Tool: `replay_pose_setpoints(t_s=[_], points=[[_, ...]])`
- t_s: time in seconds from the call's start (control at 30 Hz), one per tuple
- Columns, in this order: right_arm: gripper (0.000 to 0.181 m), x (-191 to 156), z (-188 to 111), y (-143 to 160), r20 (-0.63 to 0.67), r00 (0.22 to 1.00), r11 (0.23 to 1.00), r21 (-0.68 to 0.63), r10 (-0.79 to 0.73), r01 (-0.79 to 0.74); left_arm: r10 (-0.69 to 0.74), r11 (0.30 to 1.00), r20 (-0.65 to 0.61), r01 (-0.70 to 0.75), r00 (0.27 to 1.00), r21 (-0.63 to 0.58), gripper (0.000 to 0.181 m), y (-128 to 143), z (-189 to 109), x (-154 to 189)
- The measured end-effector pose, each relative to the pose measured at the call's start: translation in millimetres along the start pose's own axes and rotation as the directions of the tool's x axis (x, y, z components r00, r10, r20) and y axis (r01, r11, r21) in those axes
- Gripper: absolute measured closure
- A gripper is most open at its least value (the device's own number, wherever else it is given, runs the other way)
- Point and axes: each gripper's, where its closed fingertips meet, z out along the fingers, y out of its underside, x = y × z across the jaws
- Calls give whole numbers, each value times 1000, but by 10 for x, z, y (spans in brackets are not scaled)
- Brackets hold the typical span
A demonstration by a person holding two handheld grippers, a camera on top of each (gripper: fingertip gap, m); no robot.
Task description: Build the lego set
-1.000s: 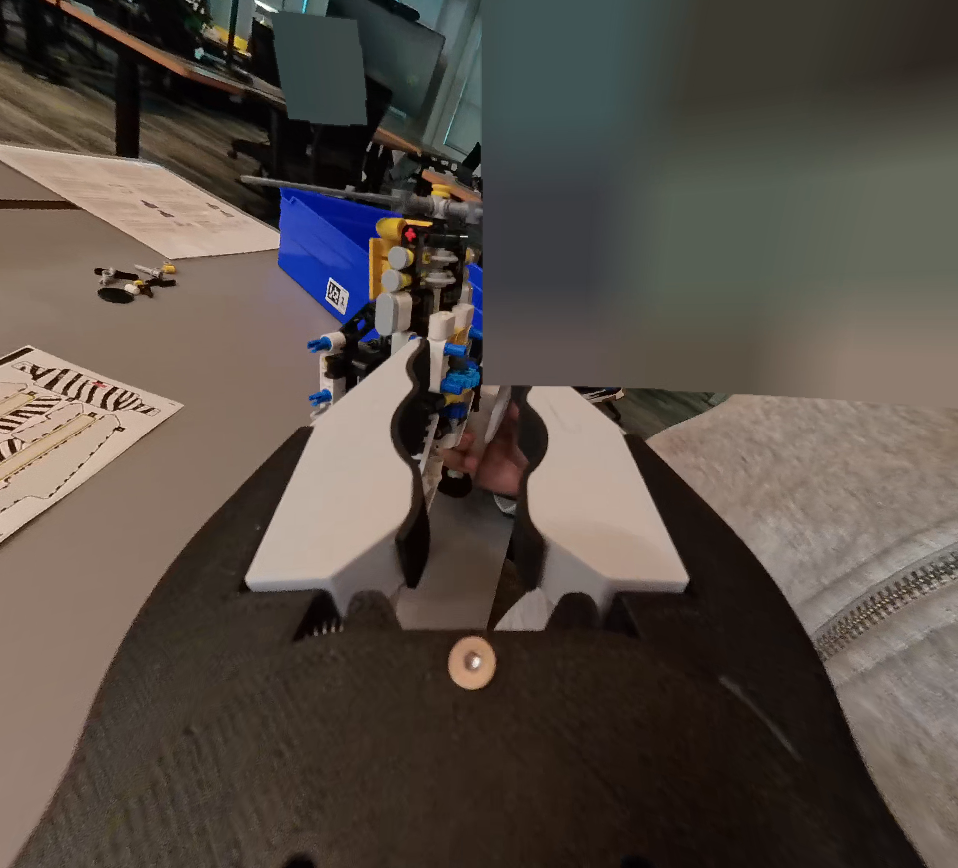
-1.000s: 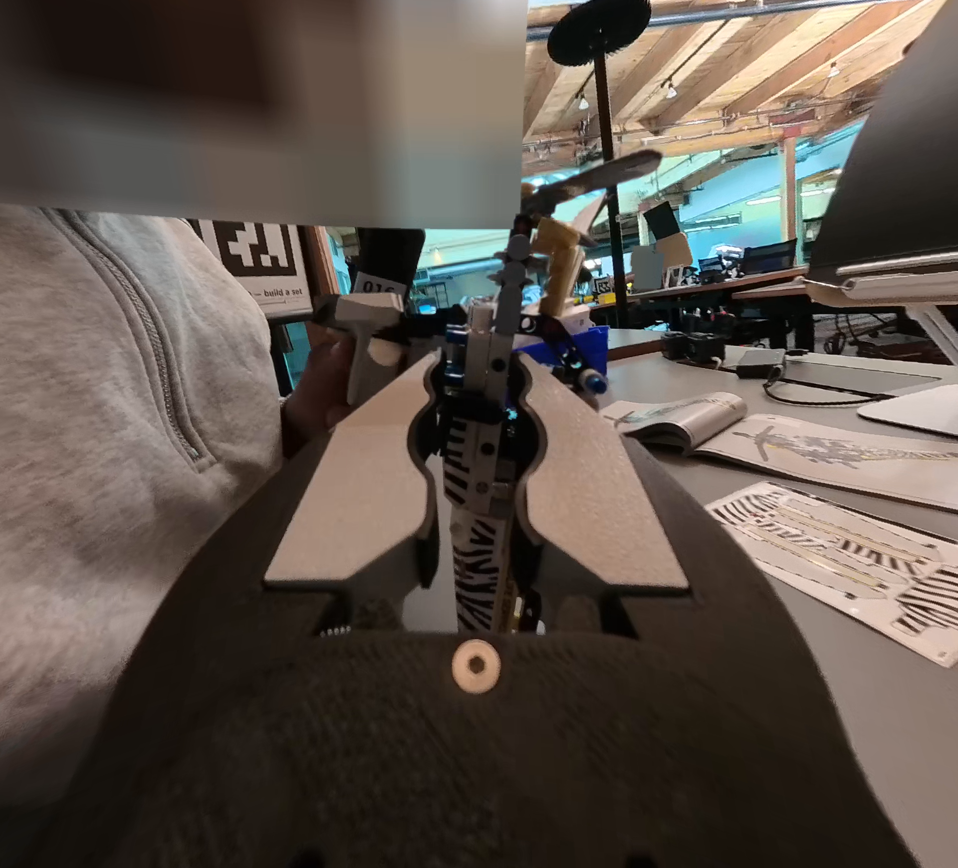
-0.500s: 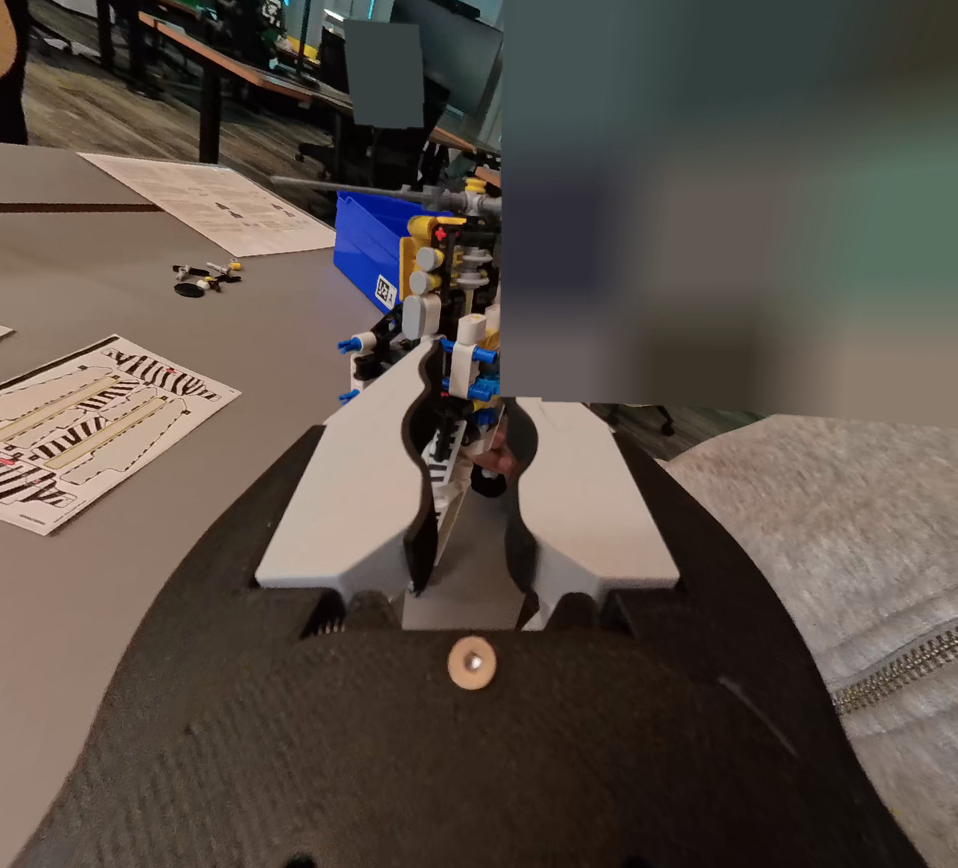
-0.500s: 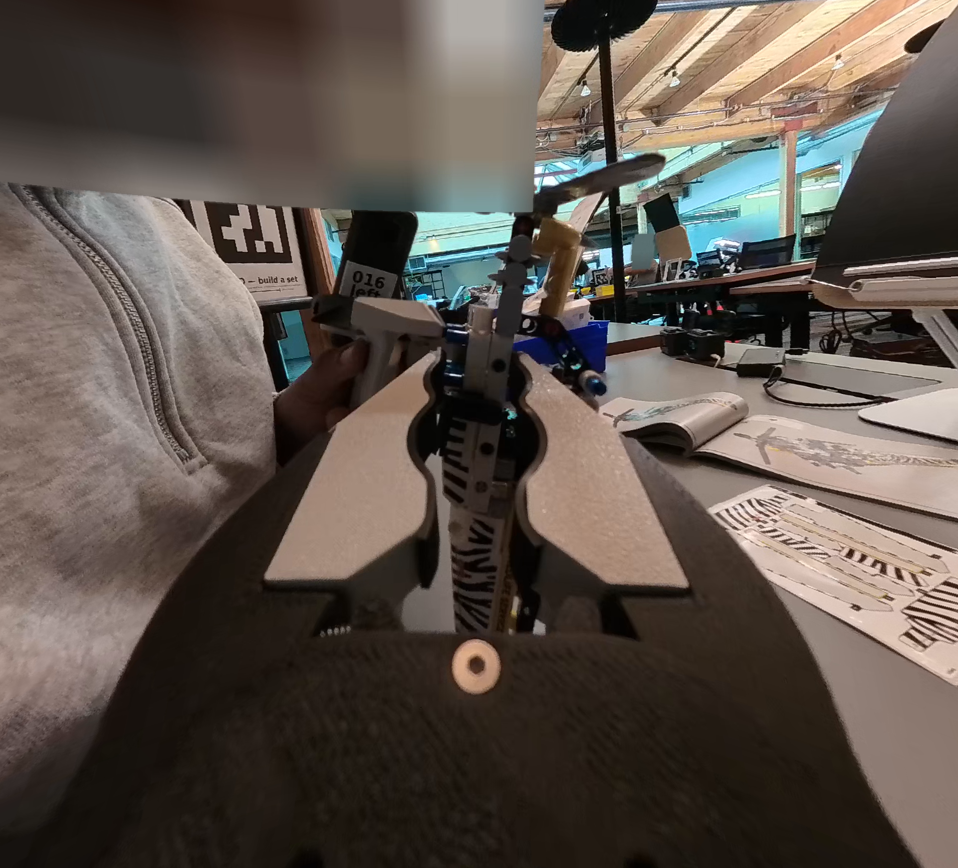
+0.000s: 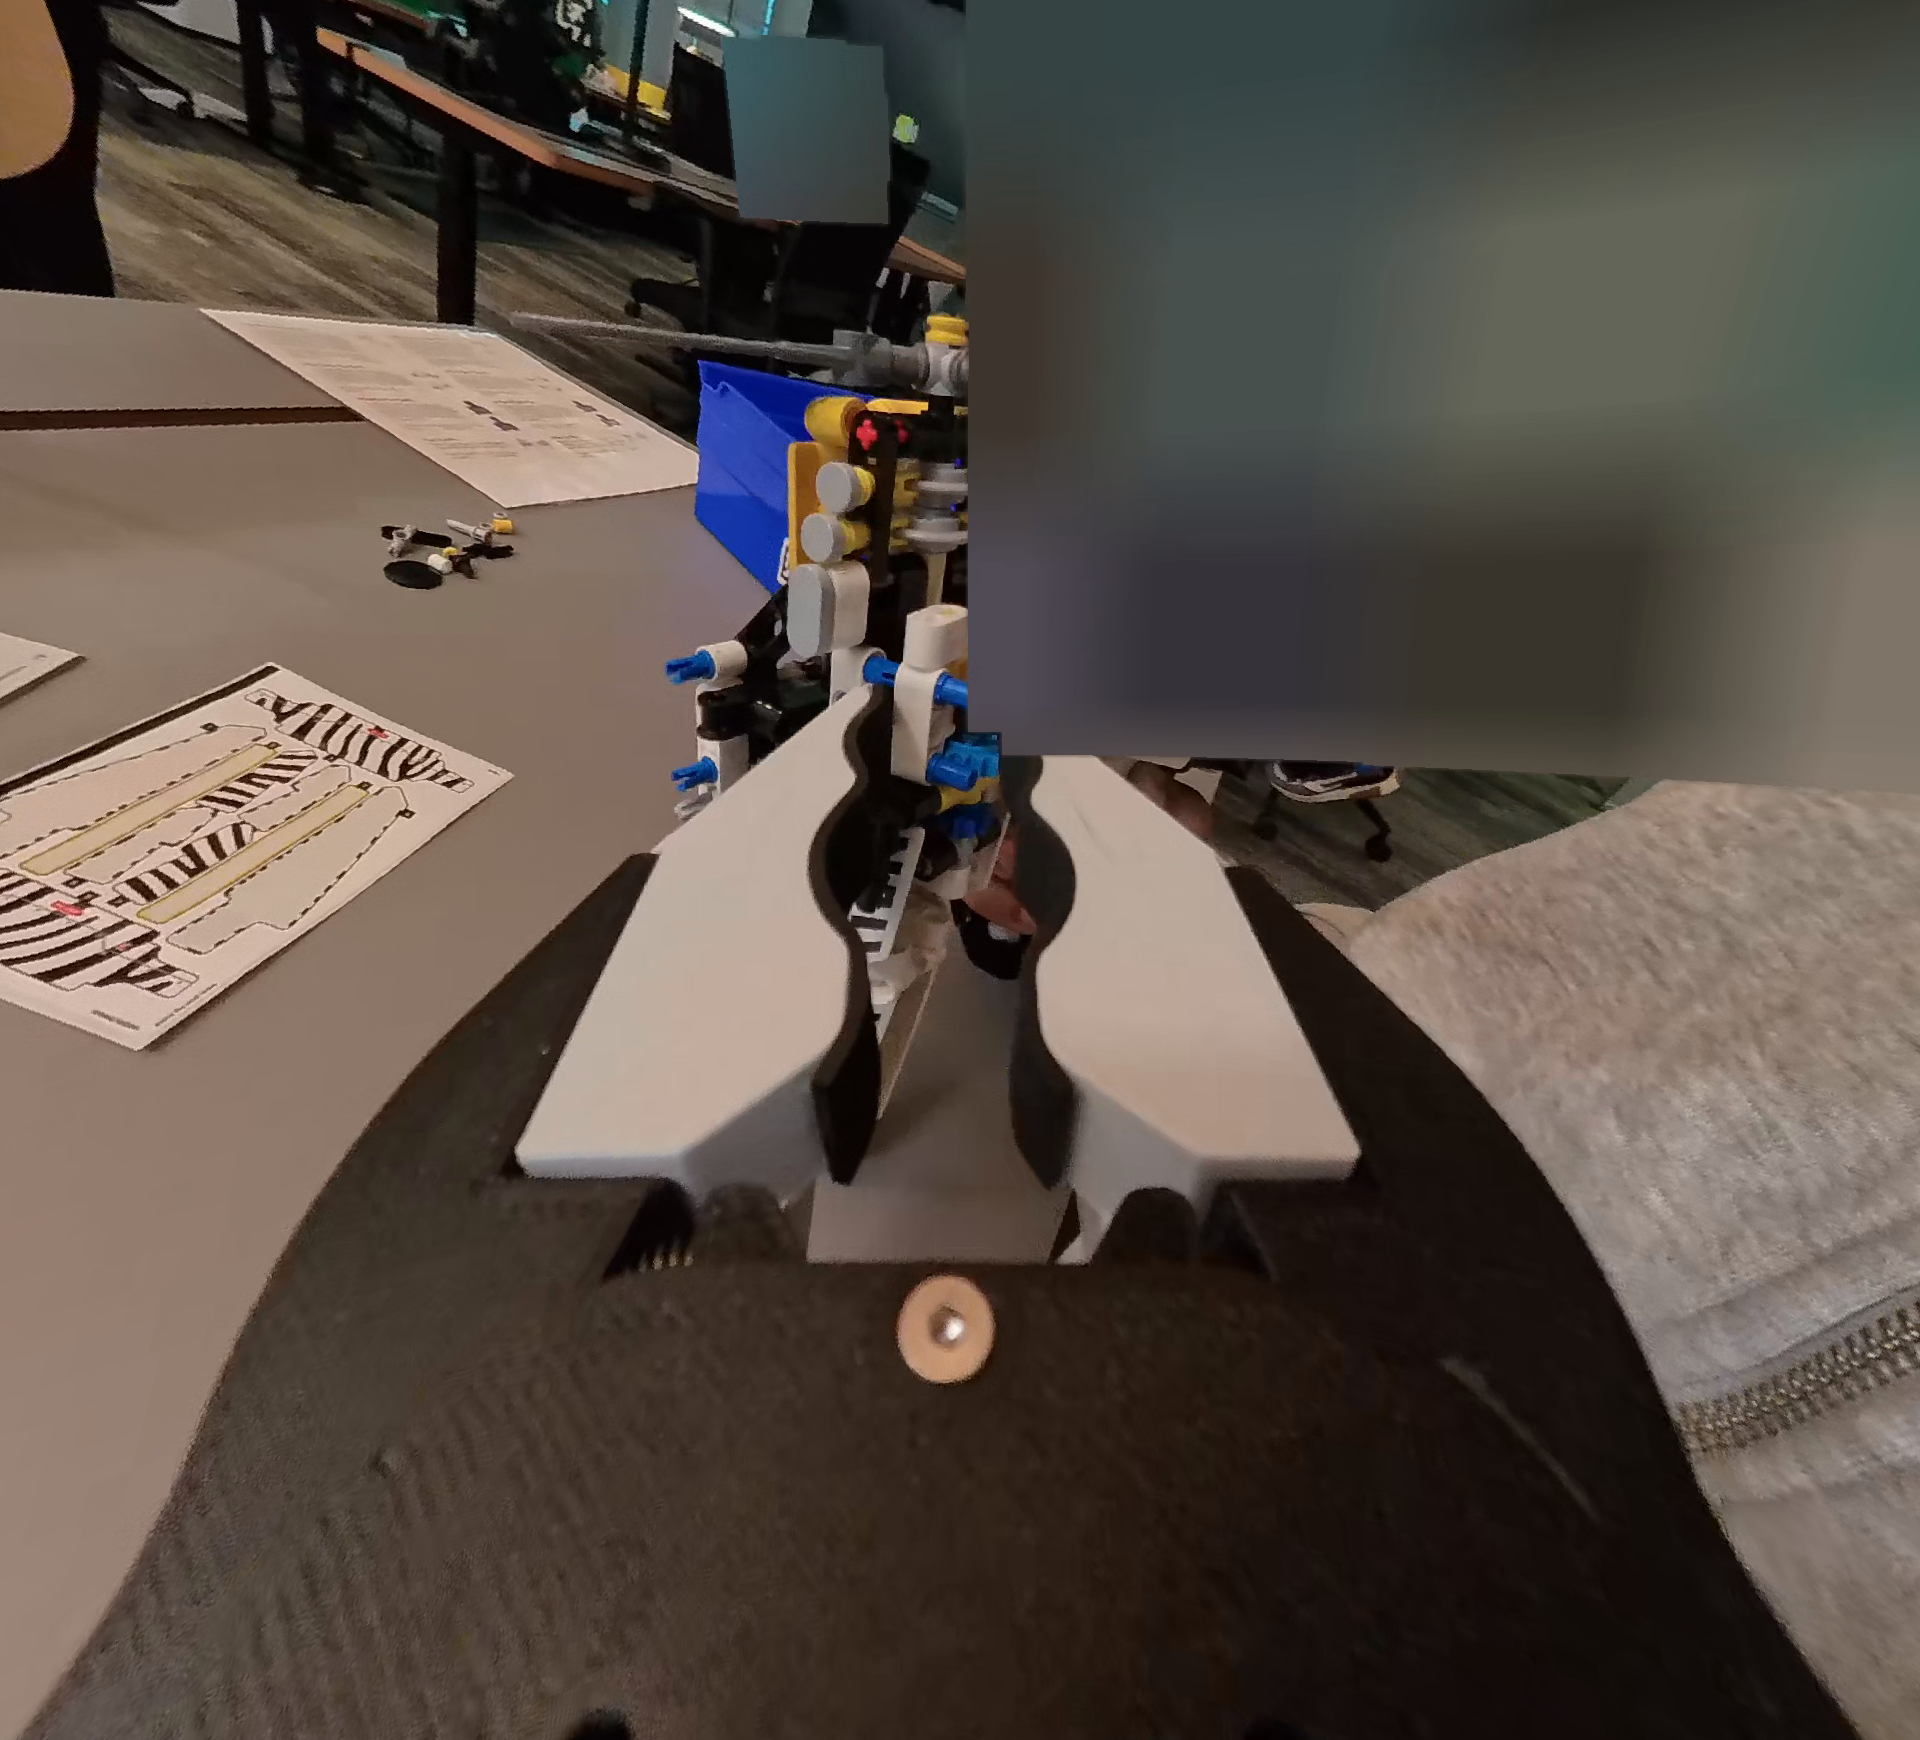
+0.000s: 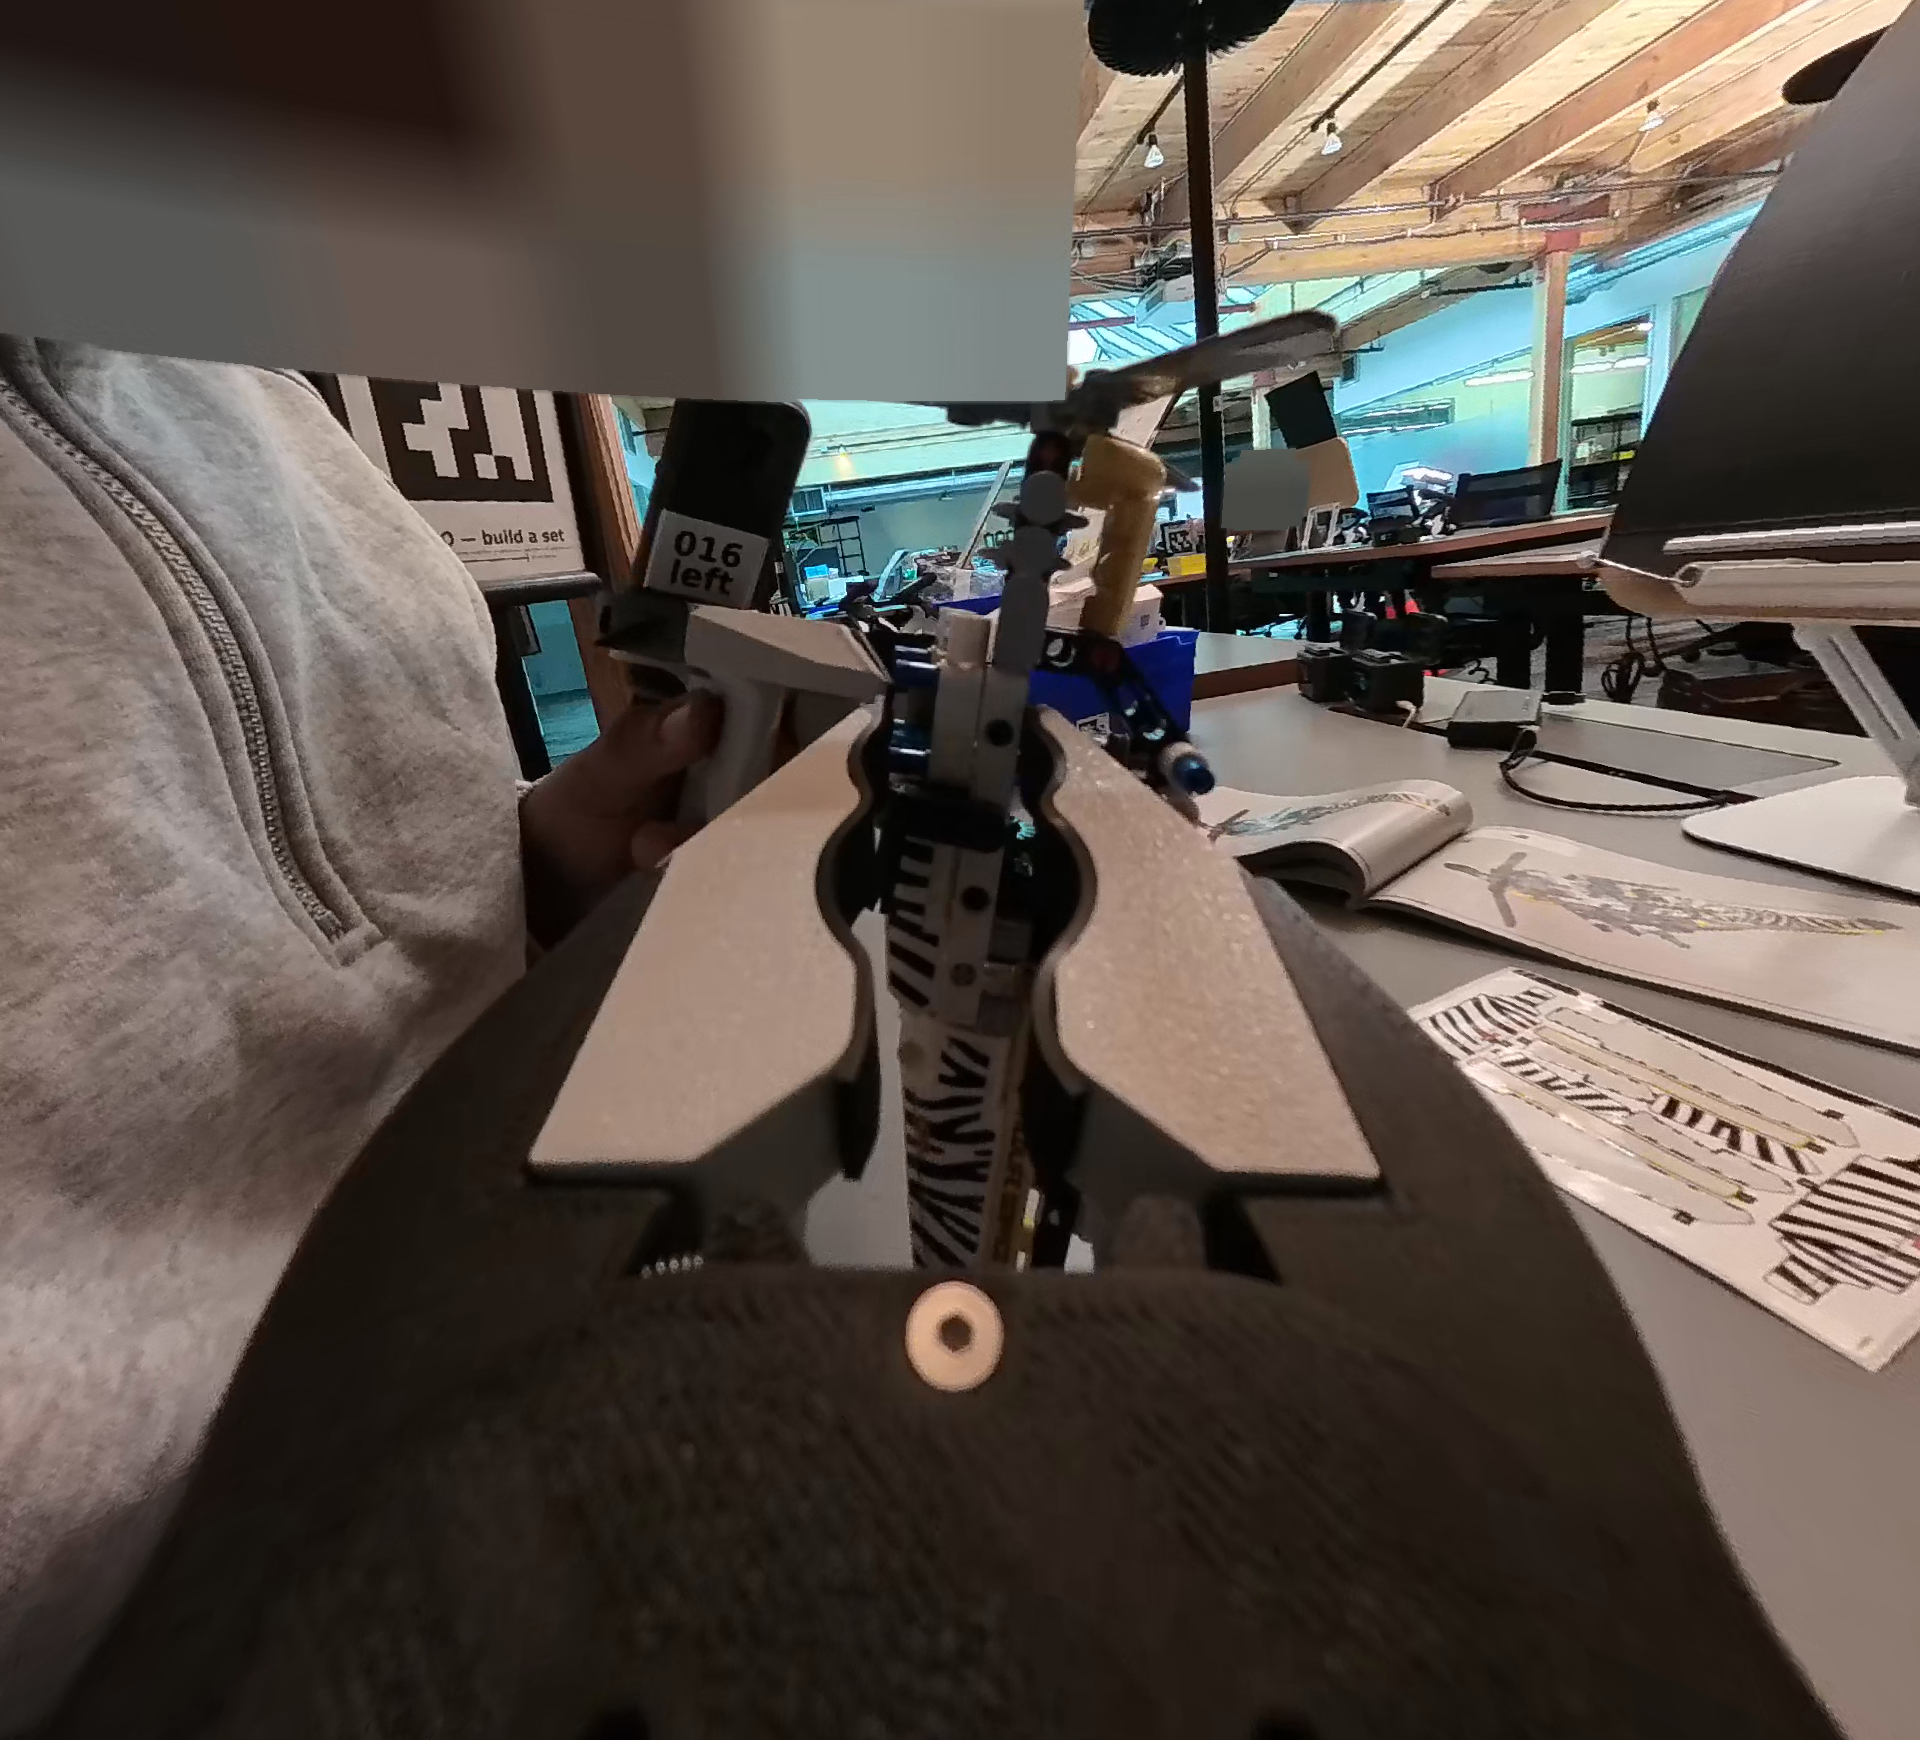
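Note:
A lego helicopter model with yellow, white, black and blue parts stands upright in front of my left gripper. The left jaws are partly apart, and the model's zebra-striped lower part sits between them against the left finger. My right gripper is shut on the model's zebra-striped tail, holding it upright above the grey table. The grey rotor is on top. In the right wrist view the left gripper shows at the model's left side, with a hand on its handle.
A zebra sticker sheet lies on the table and also shows in the right wrist view. A blue bin, loose small parts and a printed sheet lie behind. An open instruction booklet and a monitor stand are at the right. A person's grey sweater is close. My two grippers' fingertips are within a few centimetres of each other.
The left gripper has moved closer to the model, whose lower part now lies between its fingers. The right gripper keeps its hold on the tail.

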Motion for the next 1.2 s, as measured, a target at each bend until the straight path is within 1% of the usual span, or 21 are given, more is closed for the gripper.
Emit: replay_pose_setpoints(t_s=[0.2,0.4,0.5,0.57,0.87,1.03,1.2], points=[[159,16,13,-6,-22,1000,1000,-3,-19,18,27,999,54,-28,998,19,164,-29,-26,-57],[159,22,-3,-6,-32,999,1000,-10,-24,23,49,998,68,-51,996,27,164,-34,-31,-61],[159,12,14,18,-36,998,998,-34,-46,45,73,997,66,-75,995,32,163,-47,-24,-29],[159,-3,29,23,-34,998,997,-45,-58,56,89,995,87,-92,992,29,164,-50,-27,-52],[160,-23,37,27,-34,997,996,-64,-71,69,71,997,78,-73,994,29,166,-48,-44,-44],[159,-39,34,27,-22,997,995,-73,-68,66,31,999,54,-33,998,28,168,-47,-45,-19],[160,-28,55,32,-30,997,994,-73,-77,75,55,998,97,-57,994,15,165,-39,-60,-63]])
